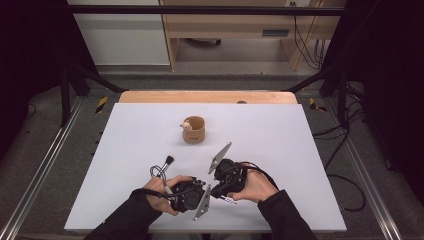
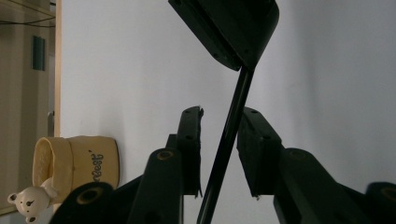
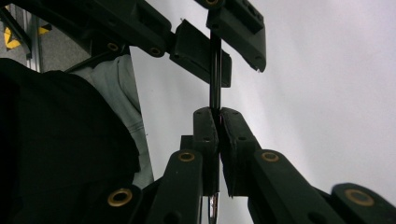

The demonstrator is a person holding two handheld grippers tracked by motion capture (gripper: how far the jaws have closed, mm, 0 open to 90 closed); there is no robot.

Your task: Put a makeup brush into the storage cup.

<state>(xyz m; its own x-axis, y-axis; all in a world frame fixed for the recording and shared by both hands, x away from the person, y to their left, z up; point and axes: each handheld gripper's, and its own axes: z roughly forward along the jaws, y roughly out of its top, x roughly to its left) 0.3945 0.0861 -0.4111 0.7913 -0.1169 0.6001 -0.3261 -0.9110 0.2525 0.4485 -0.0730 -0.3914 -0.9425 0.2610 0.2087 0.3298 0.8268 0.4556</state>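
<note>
Right gripper is clamped on a thin black rod. Left gripper gapes around the same rod, not touching. Wooden cup with bear figure stands well apart; brush near left hand.

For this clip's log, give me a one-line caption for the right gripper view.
Right gripper shut on a thin black rod, with the left gripper's open jaws around the rod farther up, over the white table.

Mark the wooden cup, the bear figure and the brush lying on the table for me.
wooden cup (image 1: 195, 131), high view, on its outer side wall.
bear figure (image 1: 186, 125), high view, on its head at the cup's rim.
brush (image 1: 169, 160), high view, on its dark bristle head.
</note>
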